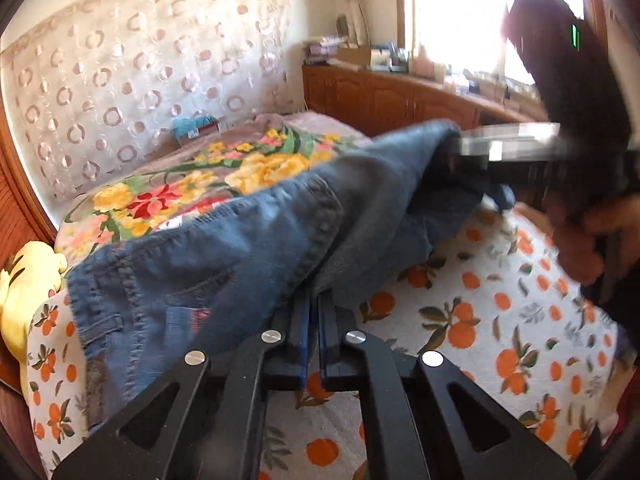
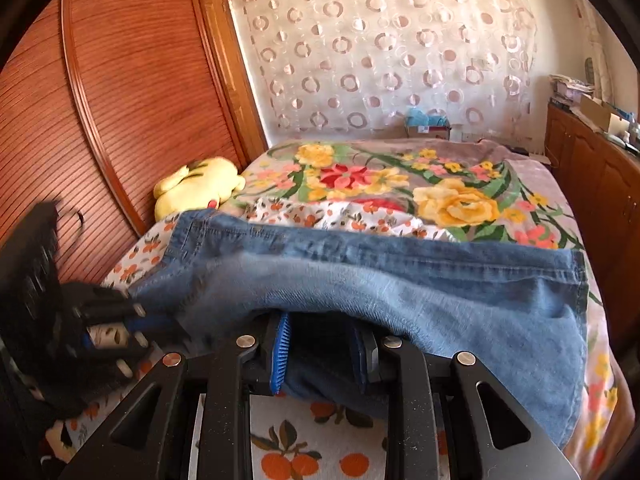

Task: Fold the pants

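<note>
Blue denim pants (image 1: 224,248) hang lifted over a bed with an orange-print sheet (image 1: 500,320). My left gripper (image 1: 314,300) is shut on a fold of the denim at its lower edge. My right gripper (image 2: 324,344) is shut on a thick bunch of the pants (image 2: 400,280), which drape over its fingers and off to the right. In the left wrist view the right gripper (image 1: 460,152) shows blurred at the far end of the cloth. In the right wrist view the left gripper (image 2: 132,312) shows at the left end of the pants.
A floral blanket (image 2: 400,184) covers the far half of the bed. A yellow plush toy (image 2: 196,184) lies by the wooden wardrobe (image 2: 120,100) on the left. A wooden cabinet (image 2: 592,168) with clutter runs along the right under a bright window (image 1: 460,8).
</note>
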Demonstrator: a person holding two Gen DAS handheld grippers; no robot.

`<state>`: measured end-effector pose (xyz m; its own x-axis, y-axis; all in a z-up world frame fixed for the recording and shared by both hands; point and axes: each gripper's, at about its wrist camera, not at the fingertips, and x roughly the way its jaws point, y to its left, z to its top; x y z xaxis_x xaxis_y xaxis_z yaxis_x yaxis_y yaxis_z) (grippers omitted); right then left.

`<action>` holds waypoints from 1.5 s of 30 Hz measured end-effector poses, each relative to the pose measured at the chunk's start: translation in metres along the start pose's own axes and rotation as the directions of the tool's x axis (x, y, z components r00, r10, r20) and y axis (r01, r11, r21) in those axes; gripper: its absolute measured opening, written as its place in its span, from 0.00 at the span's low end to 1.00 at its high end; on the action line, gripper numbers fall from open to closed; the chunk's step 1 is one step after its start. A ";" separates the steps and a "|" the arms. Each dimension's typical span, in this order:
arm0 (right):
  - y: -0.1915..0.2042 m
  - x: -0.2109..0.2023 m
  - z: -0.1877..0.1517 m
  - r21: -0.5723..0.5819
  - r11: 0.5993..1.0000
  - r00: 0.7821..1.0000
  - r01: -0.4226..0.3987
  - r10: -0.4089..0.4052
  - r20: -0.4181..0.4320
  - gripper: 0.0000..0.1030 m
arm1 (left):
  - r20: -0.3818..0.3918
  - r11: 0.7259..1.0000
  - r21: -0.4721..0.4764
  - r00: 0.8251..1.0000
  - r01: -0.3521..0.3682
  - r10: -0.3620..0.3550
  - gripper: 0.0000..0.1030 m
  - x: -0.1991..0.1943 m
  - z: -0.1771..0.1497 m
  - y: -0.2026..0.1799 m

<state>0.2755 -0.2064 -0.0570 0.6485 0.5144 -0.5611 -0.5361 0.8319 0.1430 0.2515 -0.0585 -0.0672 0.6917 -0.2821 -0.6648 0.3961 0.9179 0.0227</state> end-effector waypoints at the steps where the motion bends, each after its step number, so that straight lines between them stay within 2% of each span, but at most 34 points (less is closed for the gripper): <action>1: 0.002 0.002 -0.001 -0.007 1.000 1.000 -0.005 0.005 -0.012 0.26 | 0.014 1.000 -0.014 1.000 0.001 -0.001 0.03 -0.006 0.002 0.004; 8: 0.017 0.006 -0.006 -0.048 0.998 0.998 -0.052 0.050 -0.038 0.26 | 0.004 1.000 -0.024 1.000 0.010 -0.010 0.03 -0.008 0.005 0.010; 18: 0.010 0.000 -0.009 -0.044 0.996 0.996 -0.083 0.082 -0.026 0.26 | -0.018 0.999 -0.033 1.000 0.025 -0.025 0.03 -0.003 -0.003 0.013; 25: 0.018 0.026 -0.008 -0.050 0.991 0.989 -0.127 0.123 -0.079 0.26 | -0.025 0.999 -0.042 0.999 0.033 -0.034 0.03 -0.004 -0.007 0.011; 29: 0.019 0.035 -0.004 -0.044 0.988 0.985 -0.149 0.144 -0.095 0.26 | -0.029 0.999 -0.050 0.999 0.018 -0.020 0.03 -0.018 -0.017 0.014; 30: 0.019 0.035 -0.004 -0.046 0.987 0.984 -0.156 0.151 -0.096 0.23 | -0.024 0.998 -0.060 1.000 0.007 -0.008 0.04 -0.024 -0.021 0.017; 32: 0.018 0.032 -0.004 -0.053 0.987 0.985 -0.153 0.148 -0.093 0.08 | -0.017 0.997 -0.082 1.000 -0.013 0.012 0.13 -0.038 -0.032 0.025; 33: 0.017 0.031 -0.005 -0.054 0.987 0.985 -0.153 0.148 -0.089 0.07 | -0.013 0.995 -0.095 1.000 -0.023 0.022 0.15 -0.046 -0.039 0.030; 37: 0.013 0.007 -0.016 -0.027 0.988 0.988 -0.153 0.152 -0.036 0.04 | -0.011 0.986 -0.141 0.996 -0.091 0.091 0.44 -0.067 -0.067 0.056; 39: 0.013 -0.007 -0.024 -0.012 0.990 0.990 -0.142 0.142 -0.008 0.04 | -0.025 0.977 -0.183 0.994 -0.111 0.108 0.46 -0.071 -0.083 0.074; 42: 0.016 -0.020 -0.035 -0.005 0.991 0.991 -0.130 0.130 0.020 0.04 | -0.093 0.956 -0.234 0.983 -0.178 0.160 0.46 -0.063 -0.104 0.099; 45: 0.020 -0.016 -0.041 -0.004 0.995 0.995 -0.103 0.103 0.005 0.04 | -0.146 0.947 -0.268 0.979 -0.176 0.140 0.46 -0.049 -0.113 0.114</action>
<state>0.2323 -0.2067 -0.0782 0.5924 0.5988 -0.5390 -0.6024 0.7735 0.1971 0.1944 0.0915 -0.1169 0.6449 -0.1066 -0.7568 0.0918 0.9939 -0.0617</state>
